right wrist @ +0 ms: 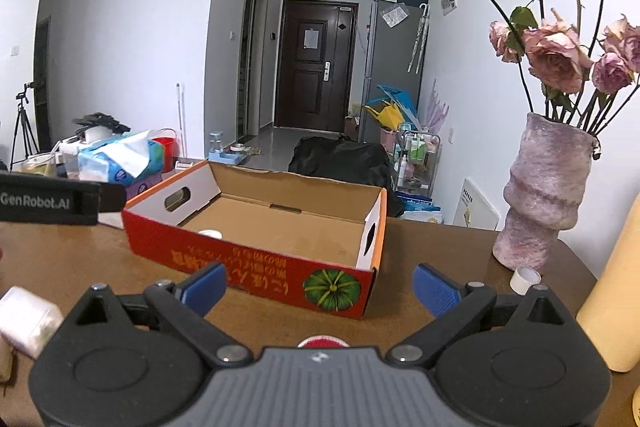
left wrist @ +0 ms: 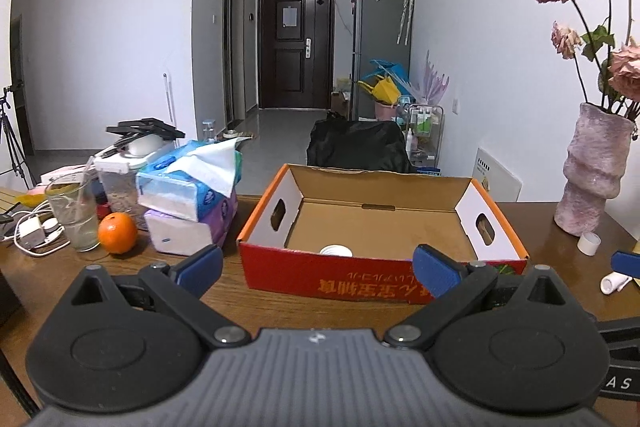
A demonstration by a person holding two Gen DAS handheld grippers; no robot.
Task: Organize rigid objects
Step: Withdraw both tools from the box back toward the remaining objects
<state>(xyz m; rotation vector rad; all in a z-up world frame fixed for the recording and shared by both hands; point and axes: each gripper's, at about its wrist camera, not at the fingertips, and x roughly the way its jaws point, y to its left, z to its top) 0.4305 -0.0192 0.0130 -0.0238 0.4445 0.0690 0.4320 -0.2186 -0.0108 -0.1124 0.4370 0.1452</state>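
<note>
While both tools are held spread with nothing between their blue pads, one open cardboard box is seen resting on the wooden worktop straight ahead of them. The left tool is poised just before the box's red front wall; the right tool is poised near the box's right front corner, where a green pumpkin picture is printed. Inside the box one white round object is visible, lying against the front wall — only its top can be made out. Two oval handle holes are cut in the box, one in each end wall.

To the right of the box, one small white cap is found on the worktop beside one pink textured vase filled with dried roses. One small white tube lies further forward on the right, and one pale yellow container stands at the right edge of the right wrist view. A white wrapped packet is seen at the lower left of that view.

To the left of the box, two tissue packs are stacked, with one orange and one drinking glass beside them — all apart from the box.
</note>
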